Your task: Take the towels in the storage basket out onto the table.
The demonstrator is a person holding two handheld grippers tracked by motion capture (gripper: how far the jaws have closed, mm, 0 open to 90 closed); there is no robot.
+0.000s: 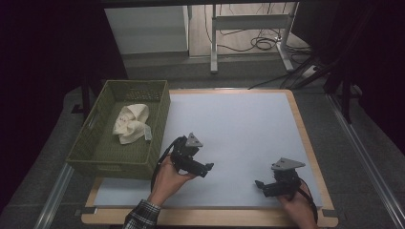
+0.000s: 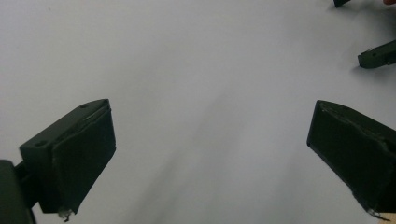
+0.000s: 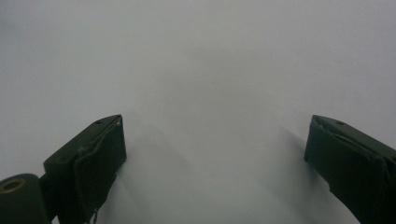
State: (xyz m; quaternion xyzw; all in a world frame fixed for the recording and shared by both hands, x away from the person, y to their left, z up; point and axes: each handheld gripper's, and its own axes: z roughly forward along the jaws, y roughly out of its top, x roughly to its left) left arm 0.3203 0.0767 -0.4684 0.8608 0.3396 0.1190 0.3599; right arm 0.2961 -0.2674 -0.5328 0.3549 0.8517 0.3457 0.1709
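Observation:
My left gripper [image 1: 208, 167] rests low over the white sheet [image 1: 239, 129] just right of the green wicker basket [image 1: 107, 162], pointing right. In the left gripper view the left gripper [image 2: 210, 149] has its jaws wide apart with bare white sheet between them, so it is open. My right gripper [image 1: 258, 183] sits near the sheet's front right corner, pointing left. The right gripper [image 3: 215, 158] is open too, with nothing between its jaws. A crumpled cream cloth [image 1: 131, 123] with a small tag lies inside the basket.
The white sheet covers a wooden table [image 1: 313, 143]. The right gripper's fingertips [image 2: 376, 55] appear at the top right of the left gripper view. Beyond the table stand a white desk frame [image 1: 248, 24] and floor cables [image 1: 260, 44].

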